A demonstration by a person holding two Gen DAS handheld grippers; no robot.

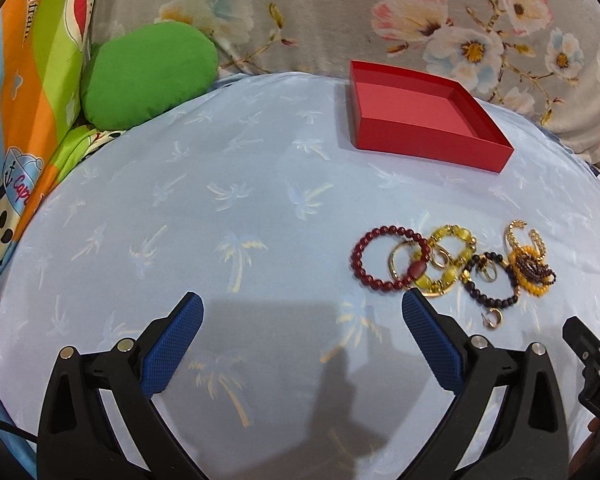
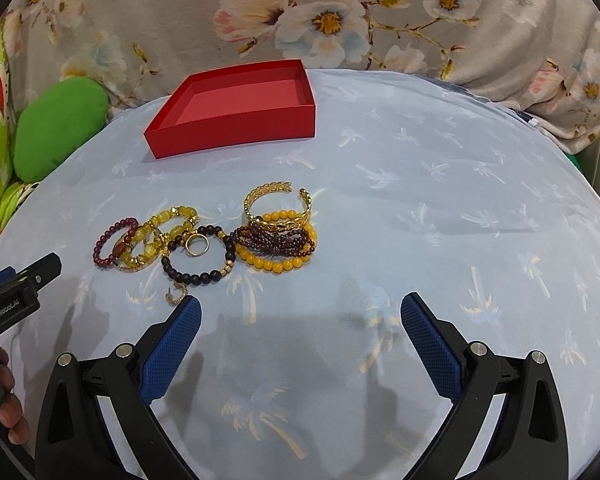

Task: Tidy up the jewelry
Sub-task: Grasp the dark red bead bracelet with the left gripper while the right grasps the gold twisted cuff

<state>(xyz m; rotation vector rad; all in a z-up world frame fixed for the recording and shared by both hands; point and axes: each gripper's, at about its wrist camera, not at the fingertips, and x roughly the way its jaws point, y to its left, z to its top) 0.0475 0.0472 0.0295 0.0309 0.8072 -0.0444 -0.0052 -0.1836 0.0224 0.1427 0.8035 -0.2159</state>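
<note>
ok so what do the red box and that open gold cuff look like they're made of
Red box: looks like thin card with a matte finish; straight, crisp, thin walls and flat colour without glare. Plastic can't be ruled out.
Gold cuff: appears to be gold-toned metal, shiny, with a leaf-like relief pattern; it holds a rigid open C shape. Whether it is plated or solid cannot be told.

This looks like a home, most likely a bedroom or a sitting corner with soft furniture. The working surface is a cushion or mattress under a light blue cloth (image 1: 236, 184) printed with pale palm trees. Behind it hangs grey fabric (image 2: 340, 20) with large pink and white flowers. At the left side lie a green pillow (image 1: 148, 72) and a bright cartoon-print blanket (image 1: 40, 80), as children's bedding.
</note>
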